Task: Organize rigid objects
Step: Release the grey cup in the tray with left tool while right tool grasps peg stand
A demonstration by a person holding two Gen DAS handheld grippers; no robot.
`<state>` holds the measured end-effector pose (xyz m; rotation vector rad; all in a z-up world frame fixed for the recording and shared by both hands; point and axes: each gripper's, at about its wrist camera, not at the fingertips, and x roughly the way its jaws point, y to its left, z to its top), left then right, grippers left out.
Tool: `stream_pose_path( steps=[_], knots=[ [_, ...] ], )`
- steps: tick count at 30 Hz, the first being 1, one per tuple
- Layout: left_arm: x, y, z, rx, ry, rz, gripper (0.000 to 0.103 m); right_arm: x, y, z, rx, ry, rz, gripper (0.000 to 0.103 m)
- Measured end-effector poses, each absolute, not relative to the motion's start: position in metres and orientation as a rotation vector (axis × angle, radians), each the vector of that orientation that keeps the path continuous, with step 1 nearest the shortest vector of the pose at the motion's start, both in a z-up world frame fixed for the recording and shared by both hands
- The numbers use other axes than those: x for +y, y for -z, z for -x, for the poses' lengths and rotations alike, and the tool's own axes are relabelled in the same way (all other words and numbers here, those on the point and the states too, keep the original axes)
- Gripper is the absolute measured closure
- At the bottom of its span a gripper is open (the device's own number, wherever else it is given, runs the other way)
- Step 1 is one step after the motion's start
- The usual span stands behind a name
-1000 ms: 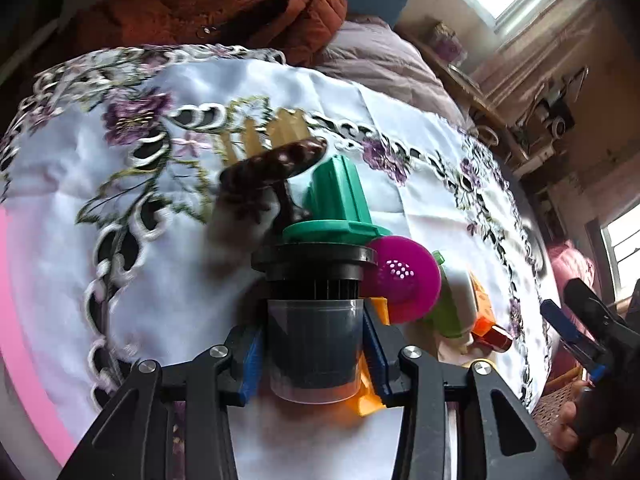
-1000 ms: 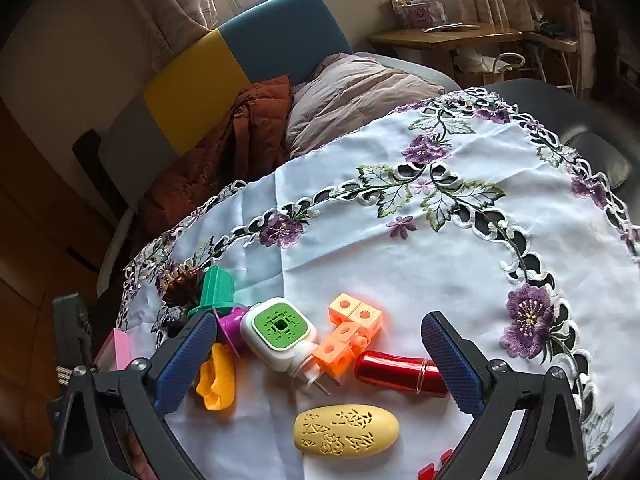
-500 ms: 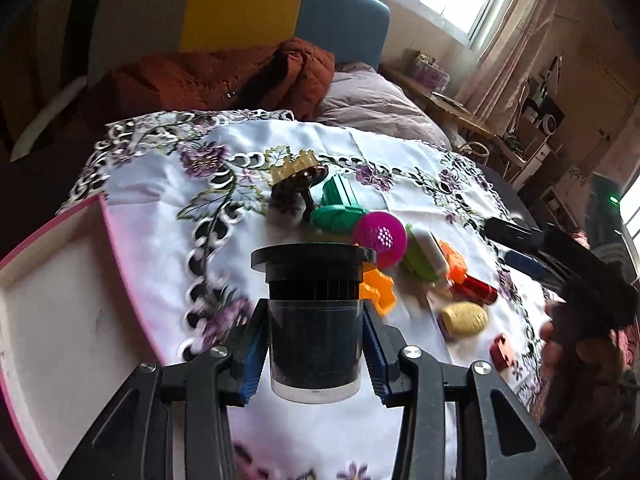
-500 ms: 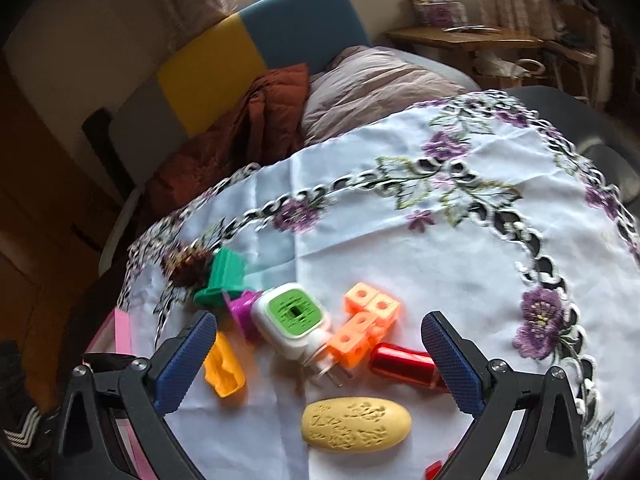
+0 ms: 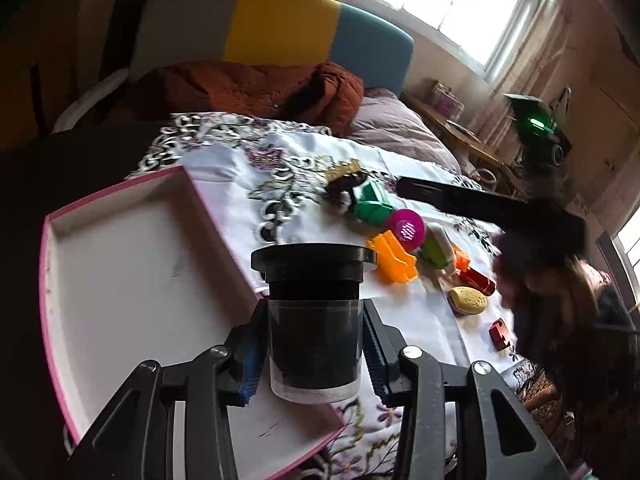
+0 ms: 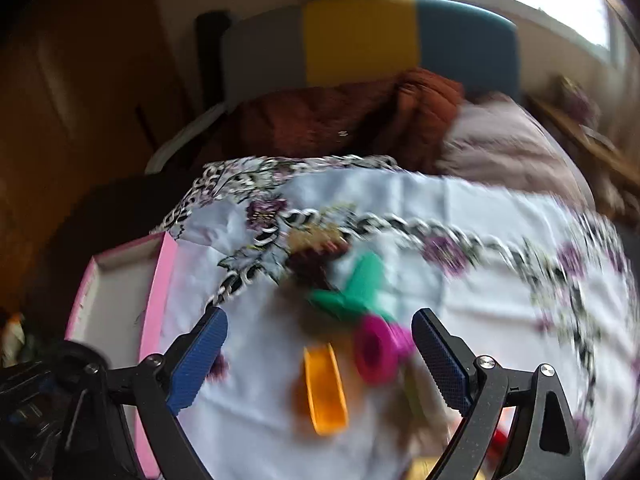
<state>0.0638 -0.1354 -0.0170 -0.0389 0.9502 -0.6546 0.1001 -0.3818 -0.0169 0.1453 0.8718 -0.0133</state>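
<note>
Tablecloth: white with purple embroidered flowers, it covers the whole work surface, and the loose pieces lie on it at about 2 o'clock in the left wrist view.
Tray: pink-rimmed, shallow, bare inside as far as either view shows; it sits at 9 o'clock of the pile, its near corner right under the carried jar.
Left gripper: jaws closed snugly on the black-lidded jar, pads pressed to its clear sides; the jar is upright, up off the cloth, above the tray's right edge.
Right gripper: jaws spread wide with nothing between them, aimed at the pile; this view is badly blurred.
Pile: green piece and crown-topped brown piece at 12 o'clock, magenta disc beside them, orange clip nearest the tray, then a green-and-white plug, red cylinder, yellow oval and small red block trailing off toward 4 o'clock.
Progress: early going, by the look of it. Nothing is in the tray yet, the first item is only arriving, and at least eight pieces remain on the cloth.
</note>
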Motion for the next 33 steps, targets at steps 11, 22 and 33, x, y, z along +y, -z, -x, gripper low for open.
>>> stream_pose_path(
  steps=[11,22,33],
  knots=[
    [-0.075,0.031,-0.087,0.978,0.519,0.105,0.060,-0.360,0.075,-0.199,1.086,0.026,0.102,0.035],
    [-0.052,0.039,-0.117,0.987,0.436,0.138,0.060,-0.345,0.038,-0.164,0.977,-0.080,0.056,0.041],
    [-0.039,0.056,-0.144,1.039,0.377,0.146,0.060,-0.319,0.054,-0.087,1.014,-0.189,-0.019,0.041]
  ],
)
